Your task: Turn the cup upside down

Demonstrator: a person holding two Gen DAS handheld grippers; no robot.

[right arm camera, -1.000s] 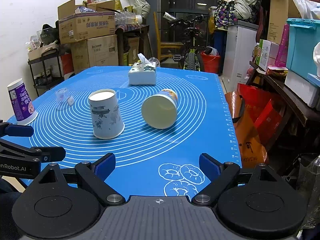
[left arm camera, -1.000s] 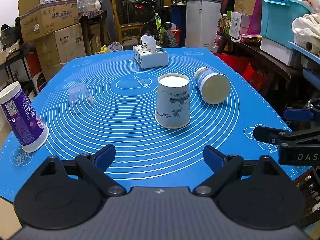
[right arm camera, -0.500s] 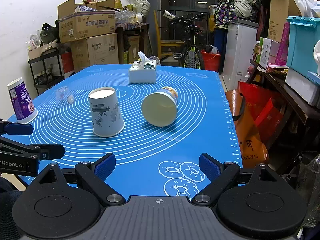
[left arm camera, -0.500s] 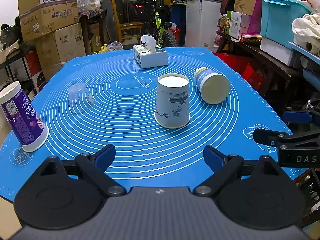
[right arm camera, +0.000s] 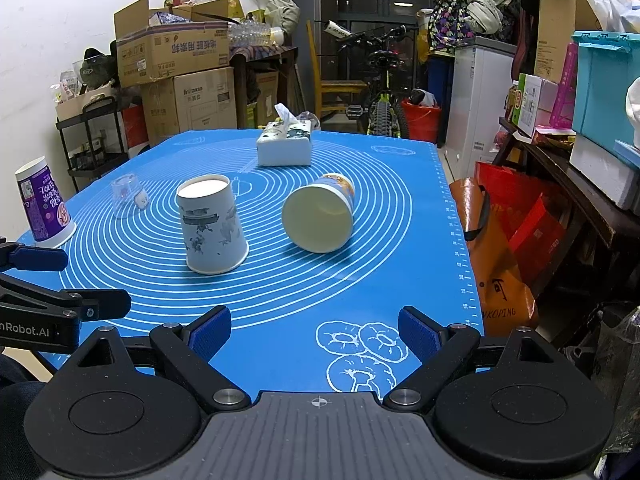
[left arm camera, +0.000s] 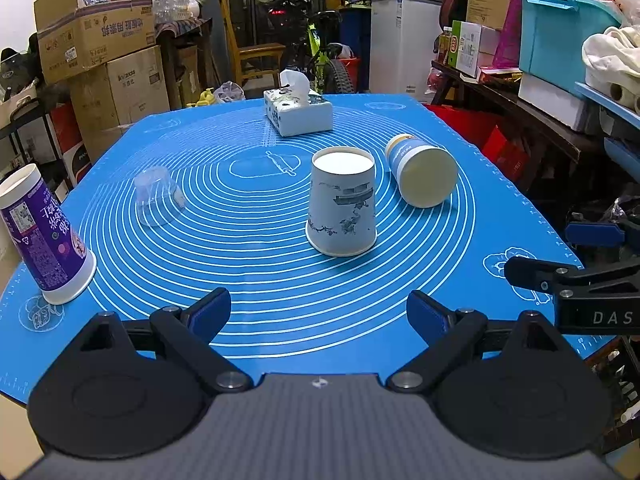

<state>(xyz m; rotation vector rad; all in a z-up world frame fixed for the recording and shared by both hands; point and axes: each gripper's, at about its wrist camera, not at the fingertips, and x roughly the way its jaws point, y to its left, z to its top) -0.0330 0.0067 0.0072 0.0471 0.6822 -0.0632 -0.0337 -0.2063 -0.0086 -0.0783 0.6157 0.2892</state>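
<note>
Both claws [left arm camera: 319, 312] [right arm camera: 314, 330] gape empty; tapered paper cup [left arm camera: 342, 202] sits inverted on ringed mat [left arm camera: 248, 280].

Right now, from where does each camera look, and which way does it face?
Left wrist: low at the mat's near edge, facing the white cup; shows the open left gripper, right gripper at right.
Right wrist: near-right edge, facing the tipped cup; shows the open right gripper, left gripper at left.
Shared: four cups, tissue box.
</note>
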